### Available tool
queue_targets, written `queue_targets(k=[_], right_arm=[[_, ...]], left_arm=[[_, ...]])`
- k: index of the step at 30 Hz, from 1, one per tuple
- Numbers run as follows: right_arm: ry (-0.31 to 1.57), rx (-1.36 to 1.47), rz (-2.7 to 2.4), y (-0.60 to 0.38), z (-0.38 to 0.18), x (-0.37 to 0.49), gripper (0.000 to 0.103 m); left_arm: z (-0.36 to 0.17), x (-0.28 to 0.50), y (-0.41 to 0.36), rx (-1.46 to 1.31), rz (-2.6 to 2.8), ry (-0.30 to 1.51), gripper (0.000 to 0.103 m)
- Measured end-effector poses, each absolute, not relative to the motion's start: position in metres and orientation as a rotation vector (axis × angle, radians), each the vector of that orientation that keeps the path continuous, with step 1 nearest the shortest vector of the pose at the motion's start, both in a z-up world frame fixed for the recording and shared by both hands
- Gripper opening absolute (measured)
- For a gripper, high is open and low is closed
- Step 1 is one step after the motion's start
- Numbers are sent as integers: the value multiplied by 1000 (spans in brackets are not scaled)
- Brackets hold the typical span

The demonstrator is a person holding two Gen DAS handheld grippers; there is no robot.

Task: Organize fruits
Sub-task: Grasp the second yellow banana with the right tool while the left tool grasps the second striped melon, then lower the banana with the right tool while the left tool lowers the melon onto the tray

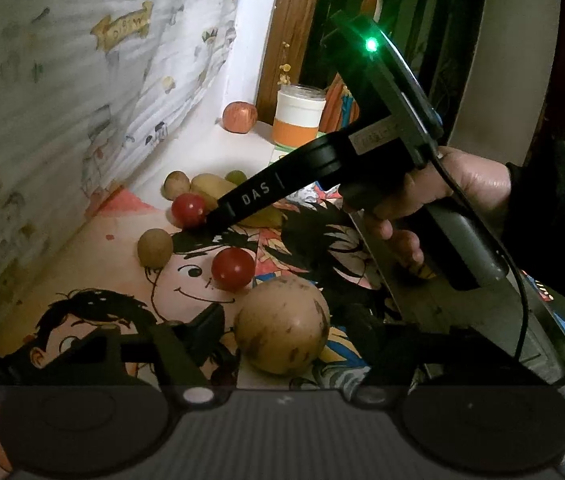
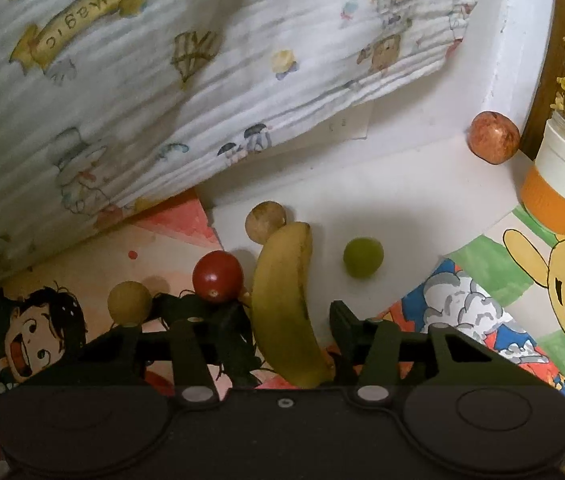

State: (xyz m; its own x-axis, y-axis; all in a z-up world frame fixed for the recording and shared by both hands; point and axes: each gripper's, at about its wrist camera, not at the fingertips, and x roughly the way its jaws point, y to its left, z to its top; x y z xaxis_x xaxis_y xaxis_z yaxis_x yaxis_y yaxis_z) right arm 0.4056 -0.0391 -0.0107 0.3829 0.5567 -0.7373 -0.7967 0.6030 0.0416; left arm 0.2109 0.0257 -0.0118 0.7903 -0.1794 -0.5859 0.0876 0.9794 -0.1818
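From the left wrist, the left gripper (image 1: 282,332) has its jaws spread around a large tan, speckled round fruit (image 1: 282,326) at six o'clock on the cartoon-printed mat (image 1: 94,264); the right jaw is hidden, so I cannot tell whether the pads press on it. Beyond it at twelve o'clock lies a shiny red round fruit (image 1: 233,269), then a second red one (image 1: 188,210) beside the right gripper's finger (image 1: 242,200), which reads "DAS". A reddish apple (image 1: 240,117) sits far off beside an orange-and-white lidded cup (image 1: 297,120). From the right wrist, the right gripper (image 2: 286,320) straddles a yellow banana (image 2: 282,300), jaws partly closed with a gap visible at the right pad, so nothing is lifted. A small green round fruit (image 2: 363,258) lies at two o'clock of the banana. The hanging cloth (image 2: 202,60) bears a banner reading "Magic". Judging by the scatter, sorting has barely begun.
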Motion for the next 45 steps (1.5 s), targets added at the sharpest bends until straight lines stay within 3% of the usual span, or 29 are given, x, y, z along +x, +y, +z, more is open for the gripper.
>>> queue_targets(k=[4, 11, 30, 45], right_arm=[[773, -342, 884, -39, -12, 403, 36], [766, -332, 872, -38, -11, 398, 32], [718, -177, 866, -85, 5, 368, 32], [600, -66, 826, -157, 57, 315, 32]], left_arm=[[-13, 212, 26, -155, -142, 656, 62], [-15, 214, 27, -164, -145, 671, 60], [-9, 206, 28, -199, -104, 673, 56], [24, 193, 3, -173, -99, 625, 56]])
